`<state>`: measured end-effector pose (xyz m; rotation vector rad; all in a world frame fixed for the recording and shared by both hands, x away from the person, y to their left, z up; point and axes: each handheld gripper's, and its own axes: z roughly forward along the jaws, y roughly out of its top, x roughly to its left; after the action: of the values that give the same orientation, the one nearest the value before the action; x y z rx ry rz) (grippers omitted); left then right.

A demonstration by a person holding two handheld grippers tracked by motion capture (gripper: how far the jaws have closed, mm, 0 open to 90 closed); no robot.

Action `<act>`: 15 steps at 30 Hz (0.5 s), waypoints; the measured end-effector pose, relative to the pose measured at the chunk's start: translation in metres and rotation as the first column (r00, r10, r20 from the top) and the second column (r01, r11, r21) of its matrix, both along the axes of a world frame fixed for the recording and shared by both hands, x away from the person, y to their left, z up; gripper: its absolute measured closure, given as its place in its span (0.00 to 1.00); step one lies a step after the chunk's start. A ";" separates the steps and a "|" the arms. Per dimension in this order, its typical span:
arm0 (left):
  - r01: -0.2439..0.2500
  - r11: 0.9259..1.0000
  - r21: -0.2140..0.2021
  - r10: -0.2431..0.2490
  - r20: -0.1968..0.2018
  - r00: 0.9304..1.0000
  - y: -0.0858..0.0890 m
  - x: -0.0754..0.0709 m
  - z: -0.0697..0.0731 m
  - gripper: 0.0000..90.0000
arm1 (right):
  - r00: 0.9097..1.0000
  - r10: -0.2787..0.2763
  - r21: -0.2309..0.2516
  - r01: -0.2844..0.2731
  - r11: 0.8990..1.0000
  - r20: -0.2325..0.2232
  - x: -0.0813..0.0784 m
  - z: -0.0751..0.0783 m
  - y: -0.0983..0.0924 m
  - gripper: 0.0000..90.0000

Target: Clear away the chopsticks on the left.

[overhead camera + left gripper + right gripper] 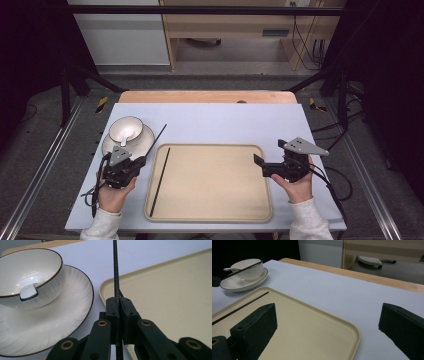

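Observation:
My left gripper (141, 161) is shut on a thin black chopstick (156, 140) that points up and away past the tray's left edge. In the left gripper view the jaws (117, 302) pinch that chopstick (115, 270) between them. A second black chopstick (160, 182) lies along the left side of the beige tray (215, 185). My right gripper (270, 151) hovers at the tray's right edge, open with nothing between its jaws (327, 322). The right gripper view shows the tray (299, 322) and the lying chopstick (239, 307).
A white bowl (126, 130) with a white spoon (28, 291) in it stands on a white plate (145, 140), left of the tray and close to the left gripper. The blue-grey table top (225, 122) stretches behind the tray. Beyond it runs a wooden edge (207, 96).

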<state>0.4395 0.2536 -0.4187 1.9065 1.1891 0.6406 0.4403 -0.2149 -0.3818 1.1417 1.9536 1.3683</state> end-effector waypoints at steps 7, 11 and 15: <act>-0.039 0.999 -0.020 0.040 0.033 0.999 -0.016 -0.013 -0.001 0.95 | 1.000 -0.002 -0.001 0.002 1.000 0.001 0.000 0.000 0.000 0.02; -0.062 0.998 -0.027 0.063 0.042 0.997 -0.022 -0.018 -0.001 0.95 | 1.000 0.000 0.000 0.000 1.000 0.001 0.000 0.000 0.000 0.02; -0.085 0.995 -0.051 0.087 0.046 0.995 -0.028 -0.024 -0.001 0.95 | 1.000 0.000 0.000 0.000 1.000 0.000 0.000 0.000 0.000 0.02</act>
<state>0.4150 0.2254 -0.4195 1.7972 1.2508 0.6926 0.4398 -0.2151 -0.3816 1.1417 1.9529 1.3685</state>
